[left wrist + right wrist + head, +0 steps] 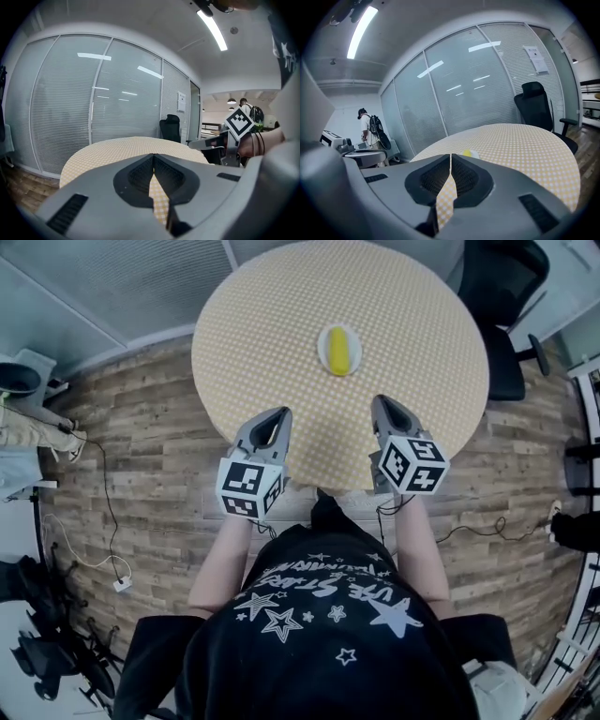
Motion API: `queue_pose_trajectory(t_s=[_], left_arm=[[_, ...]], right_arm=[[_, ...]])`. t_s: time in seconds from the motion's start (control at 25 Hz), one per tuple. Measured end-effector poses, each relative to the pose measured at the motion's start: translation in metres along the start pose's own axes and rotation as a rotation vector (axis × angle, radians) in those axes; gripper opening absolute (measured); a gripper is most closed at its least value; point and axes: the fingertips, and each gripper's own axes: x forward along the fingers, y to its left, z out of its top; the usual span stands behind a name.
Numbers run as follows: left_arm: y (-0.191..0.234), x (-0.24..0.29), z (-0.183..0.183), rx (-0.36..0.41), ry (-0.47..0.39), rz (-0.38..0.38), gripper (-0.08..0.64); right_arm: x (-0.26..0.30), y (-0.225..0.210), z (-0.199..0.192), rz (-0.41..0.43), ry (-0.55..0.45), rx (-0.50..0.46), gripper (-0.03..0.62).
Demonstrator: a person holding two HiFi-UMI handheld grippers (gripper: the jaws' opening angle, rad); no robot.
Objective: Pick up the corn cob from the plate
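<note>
A yellow corn cob (pixel 338 350) lies on a small white plate (pixel 323 337) near the middle of a round table with a yellow checked cloth (pixel 281 315). Both grippers hover over the table's near edge, short of the plate. My left gripper (pixel 277 414) is to the plate's lower left, with its jaws touching and nothing between them (pixel 153 157). My right gripper (pixel 382 402) is to the plate's lower right, also shut and empty (pixel 450 157). In the right gripper view the corn cob (pixel 467 153) peeks just over the jaw tips. The left gripper view shows only cloth ahead.
A black office chair (pixel 502 324) stands at the table's far right. Cables (pixel 103 512) and bags lie on the wooden floor to the left. Glass partition walls (pixel 108 98) stand behind the table. A person with a backpack (pixel 370 129) stands far off.
</note>
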Motion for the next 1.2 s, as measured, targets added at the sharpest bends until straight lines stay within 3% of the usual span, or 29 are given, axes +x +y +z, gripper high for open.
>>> queue_pose_trajectory(t_s=[0.36, 0.92, 1.2], left_arm=[[0.021, 0.052, 0.008, -0.003, 0.028, 0.017, 0.008], [0.045, 0.092, 0.028, 0.007, 0.029, 0.038, 0.008], [0.069, 0.096, 0.024, -0.008, 0.047, 0.012, 0.008]], right_arm=[[0.053, -0.030, 0.018, 0.023, 0.013, 0.026, 0.031], [0.116, -0.040, 0.016, 0.112, 0.132, 0.049, 0.032], [0.138, -0.038, 0.003, 0.064, 0.211, 0.083, 0.034]])
